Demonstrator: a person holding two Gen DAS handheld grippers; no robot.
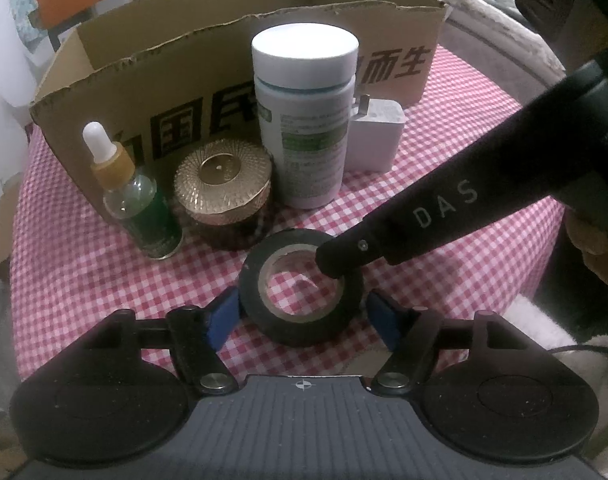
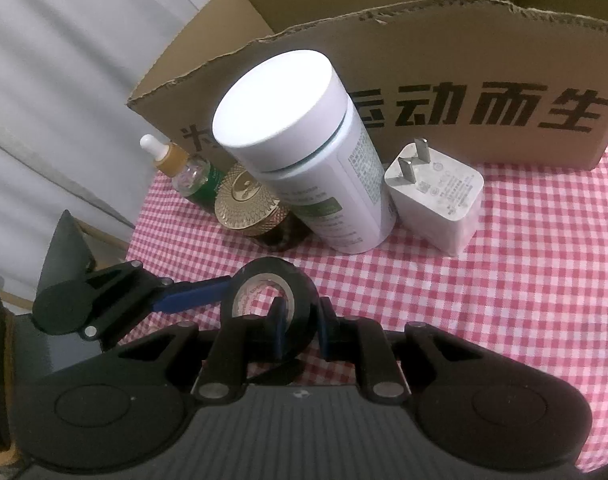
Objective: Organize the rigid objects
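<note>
A black tape roll (image 1: 300, 330) lies on the red-checked cloth (image 1: 84, 272), between the blue pads of my left gripper (image 1: 304, 312). Those pads stand close on either side of it, and a thin gap shows at the right one. My right gripper (image 2: 302, 322) is shut on the roll's wall (image 2: 260, 270), one finger inside the hole and one outside. In the left wrist view its black finger (image 1: 343, 256) reaches down from the upper right into the hole. Behind the roll stand a dropper bottle (image 1: 138, 192), a gold-lidded jar (image 1: 224, 196), a tall white bottle (image 1: 305, 120) and a white plug charger (image 1: 373, 136).
An open cardboard box (image 1: 184, 32) with black lettering stands along the back of the round table, right behind the row of objects. Bare cloth (image 2: 523, 300) lies to the right of the roll. The table edge curves close on the left.
</note>
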